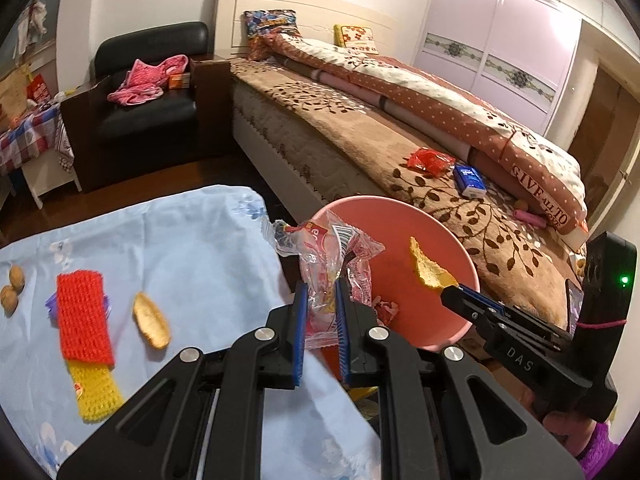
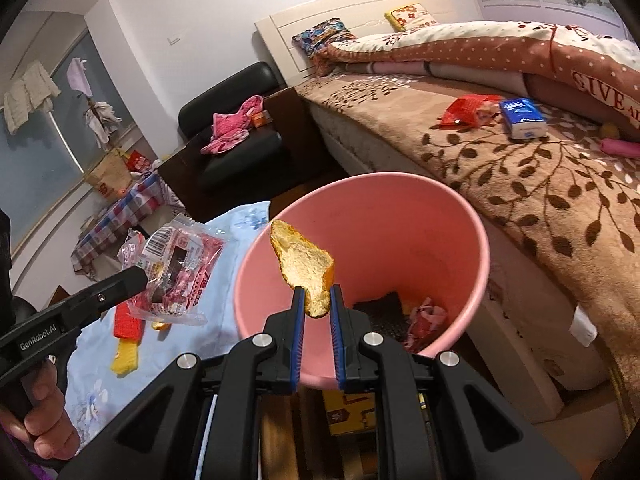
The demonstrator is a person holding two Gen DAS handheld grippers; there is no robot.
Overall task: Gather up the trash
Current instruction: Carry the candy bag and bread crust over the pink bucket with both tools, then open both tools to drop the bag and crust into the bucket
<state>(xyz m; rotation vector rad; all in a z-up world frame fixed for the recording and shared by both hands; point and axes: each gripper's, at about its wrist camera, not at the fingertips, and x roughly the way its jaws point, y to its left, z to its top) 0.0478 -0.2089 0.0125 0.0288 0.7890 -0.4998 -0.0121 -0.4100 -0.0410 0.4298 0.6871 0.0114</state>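
My left gripper (image 1: 322, 286) is shut on a clear plastic snack wrapper (image 1: 328, 256) with red print, held at the near left rim of the pink bucket (image 1: 460, 248). My right gripper (image 2: 317, 292) is shut on an orange peel (image 2: 302, 260), holding it over the mouth of the pink bucket (image 2: 476, 232). Inside the bucket lie a dark scrap and crumpled red wrappers (image 2: 424, 318). From the right wrist view the left gripper (image 2: 138, 278) and its wrapper (image 2: 176, 276) show at the left. On the light blue cloth (image 1: 180, 240) rests another orange peel (image 1: 151, 320).
A red and yellow knitted piece (image 1: 86, 328) and two walnuts (image 1: 12, 288) lie on the cloth. The bed (image 1: 360, 132) runs along the right, with a red packet (image 1: 430, 160) and a blue tissue pack (image 1: 469, 180) on it. A black armchair (image 1: 148, 92) stands behind.
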